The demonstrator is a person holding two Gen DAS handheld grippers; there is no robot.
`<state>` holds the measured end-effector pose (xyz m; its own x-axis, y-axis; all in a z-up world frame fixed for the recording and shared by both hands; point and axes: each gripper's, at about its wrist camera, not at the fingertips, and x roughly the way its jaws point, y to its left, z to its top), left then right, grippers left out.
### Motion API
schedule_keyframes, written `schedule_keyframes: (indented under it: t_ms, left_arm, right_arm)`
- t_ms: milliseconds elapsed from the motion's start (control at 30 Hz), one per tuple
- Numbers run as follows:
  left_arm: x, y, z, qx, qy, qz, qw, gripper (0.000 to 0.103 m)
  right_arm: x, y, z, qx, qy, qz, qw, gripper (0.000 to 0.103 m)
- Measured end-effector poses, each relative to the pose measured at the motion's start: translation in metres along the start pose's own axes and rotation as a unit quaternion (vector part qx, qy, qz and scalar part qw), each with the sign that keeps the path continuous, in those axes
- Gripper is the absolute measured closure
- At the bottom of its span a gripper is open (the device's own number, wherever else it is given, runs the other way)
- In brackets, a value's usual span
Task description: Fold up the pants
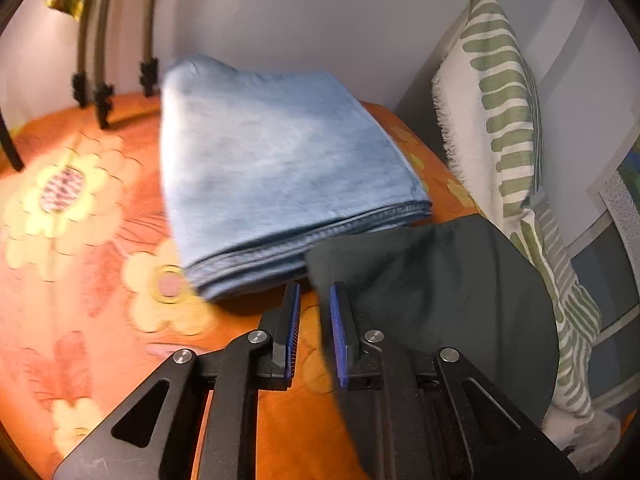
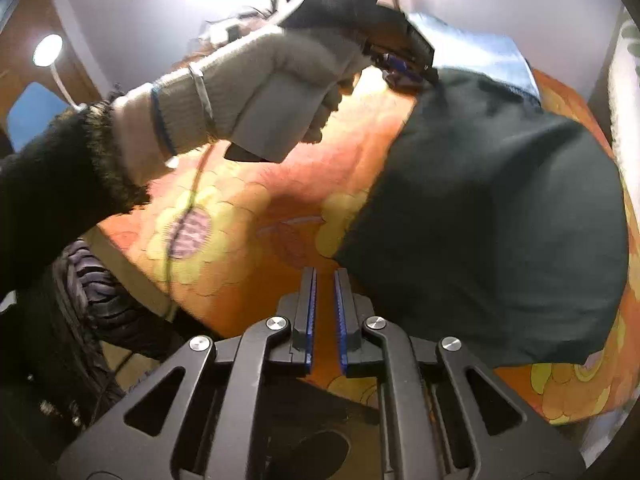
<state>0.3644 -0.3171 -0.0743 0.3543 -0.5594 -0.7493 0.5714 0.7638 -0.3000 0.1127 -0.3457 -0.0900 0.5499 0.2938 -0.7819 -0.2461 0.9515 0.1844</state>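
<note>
The black pants [image 1: 440, 288] lie folded on the orange flowered bedspread [image 1: 80, 240], just right of my left gripper [image 1: 315, 292]. Its jaws stand a little apart with only bedspread showing between them, and its right finger [image 1: 340, 332] lies over the pants' edge. In the right wrist view the black pants [image 2: 500, 220] spread to the right. My right gripper [image 2: 325, 276] hovers at their near left edge, almost closed, with a thin empty slit. A gloved hand [image 2: 240, 92] holds the left gripper [image 2: 404, 70] at the pants' far corner.
A folded blue garment [image 1: 280, 168] lies on the bed behind the black pants. A striped green and white pillow [image 1: 504, 120] leans at the right. Thin stand legs [image 1: 104, 96] rest at the back left. The bed's near edge [image 2: 132, 276] drops off at the left.
</note>
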Motion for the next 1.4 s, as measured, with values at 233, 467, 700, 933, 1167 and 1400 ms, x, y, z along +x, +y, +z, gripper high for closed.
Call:
schedule_keyframes:
  t_ms: [233,467,700,933,1167,1400]
  left_arm:
    - [-0.032,-0.04,-0.026,0.062,-0.012,-0.035,0.9974,0.089]
    - [-0.022,-0.11,-0.087,0.177,0.044,-0.078,0.9801,0.079]
    - [-0.008,-0.102,-0.102,0.151,0.078,-0.082,0.982,0.079]
    - [-0.01,-0.094,-0.111,0.138,0.077,-0.07,0.985,0.076]
    - [-0.011,-0.094,-0.116,0.154,0.083,-0.059,0.9827,0.074]
    - [-0.038,-0.078,-0.108,0.118,0.054,-0.058,0.9898,0.063]
  right_arm:
    - [-0.047,-0.086,0.012,0.118,-0.094,-0.099,0.984,0.09]
    - [-0.067,-0.179,-0.029,0.279,-0.086,-0.152,0.944,0.057]
    - [-0.052,-0.189,-0.057,0.297,-0.057,-0.106,0.947,0.052]
    - [-0.066,-0.176,-0.068,0.33,-0.083,0.002,0.94,0.098]
    - [-0.064,-0.188,-0.085,0.318,-0.004,-0.167,0.933,0.098]
    - [-0.089,-0.174,-0.042,0.257,-0.094,-0.165,0.948,0.058]
